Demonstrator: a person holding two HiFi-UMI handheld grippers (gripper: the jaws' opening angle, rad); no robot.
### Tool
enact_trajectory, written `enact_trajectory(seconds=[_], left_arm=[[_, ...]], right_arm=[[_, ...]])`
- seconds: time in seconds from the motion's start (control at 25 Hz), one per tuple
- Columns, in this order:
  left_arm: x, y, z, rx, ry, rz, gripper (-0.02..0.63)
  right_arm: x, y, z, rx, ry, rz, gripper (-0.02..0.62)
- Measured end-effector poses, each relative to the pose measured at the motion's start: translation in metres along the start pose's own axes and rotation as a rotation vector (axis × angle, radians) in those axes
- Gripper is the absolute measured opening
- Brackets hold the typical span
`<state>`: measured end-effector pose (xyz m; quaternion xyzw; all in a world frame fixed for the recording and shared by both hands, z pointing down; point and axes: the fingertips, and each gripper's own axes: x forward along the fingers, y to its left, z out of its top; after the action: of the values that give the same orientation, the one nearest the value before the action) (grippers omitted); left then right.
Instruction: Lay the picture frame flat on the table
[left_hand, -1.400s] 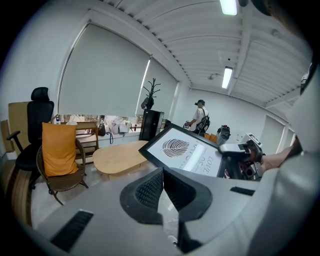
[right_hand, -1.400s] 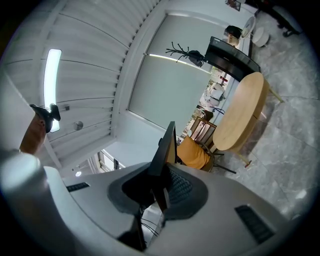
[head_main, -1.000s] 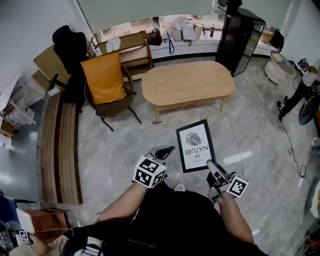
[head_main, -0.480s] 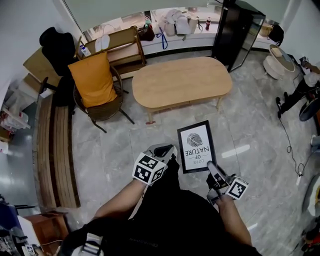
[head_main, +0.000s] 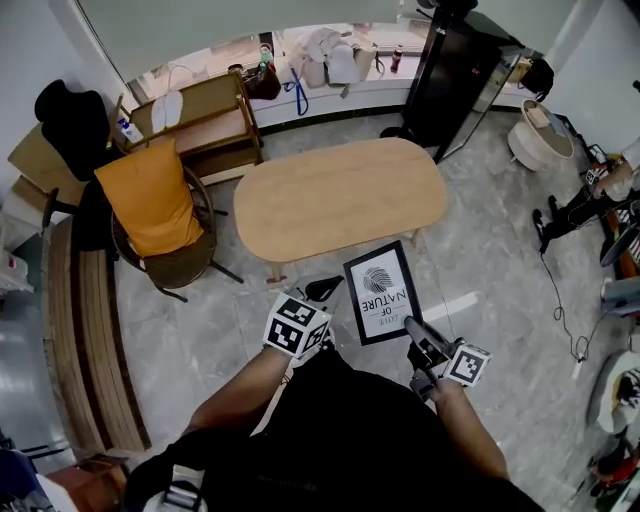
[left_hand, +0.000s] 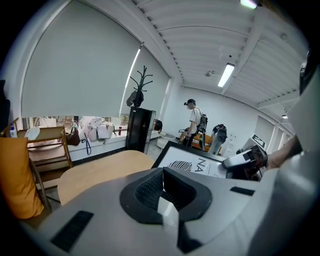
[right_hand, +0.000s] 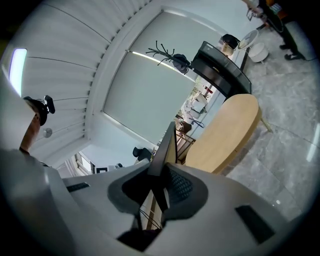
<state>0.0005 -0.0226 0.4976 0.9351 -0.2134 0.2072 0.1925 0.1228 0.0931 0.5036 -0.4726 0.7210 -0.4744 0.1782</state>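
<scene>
Distance is closing since a second ago: the black-framed leaf-print picture (head_main: 380, 292), pinched at its lower edge by the right hand-held gripper (head_main: 411, 326), is nearing the oval light-wood table (head_main: 330, 200), not yet laid down, while the left hand-held gripper (head_main: 324, 289) is riding alongside, jaws together, empty

One picture frame (head_main: 381, 292), one table (head_main: 340, 195), two tongs (head_main: 325, 290) (head_main: 412, 328).

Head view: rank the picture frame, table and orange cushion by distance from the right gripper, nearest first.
1. picture frame: clamped at its lower corner by the right gripper, just ahead of it.
2. table: beyond the frame, ahead and slightly left.
3. orange cushion: on the chair far to the left, past the table's left end.
</scene>
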Motion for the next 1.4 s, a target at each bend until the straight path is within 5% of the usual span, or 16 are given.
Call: enact_trajectory(seconds=[0.2,0.48,0.76,1.08,1.4], left_arm=[[0.03,0.061,0.033,-0.011,0.001,0.03,0.005],[0.049,0.119,0.029,-0.063,0.06,0.088,0.005],[0.064,0.184,0.033,-0.145,0.076,0.215,0.005],[0.113,0.24,0.066,-0.25,0.098,0.352,0.005],[0.154,0.296,0.068,-0.344,0.135,0.511,0.005]], right_arm=[[0.054,-0.027,0.052,0.002,-0.021,-0.035,0.052],[0.133,-0.06,0.093,0.05,0.019,-0.003,0.054],[0.212,-0.167,0.135,0.168,0.089,-0.149,0.054],[0.328,-0.279,0.177,0.37,0.194,-0.18,0.055],[0.458,-0.396,0.184,0.409,0.286,-0.214,0.055]])
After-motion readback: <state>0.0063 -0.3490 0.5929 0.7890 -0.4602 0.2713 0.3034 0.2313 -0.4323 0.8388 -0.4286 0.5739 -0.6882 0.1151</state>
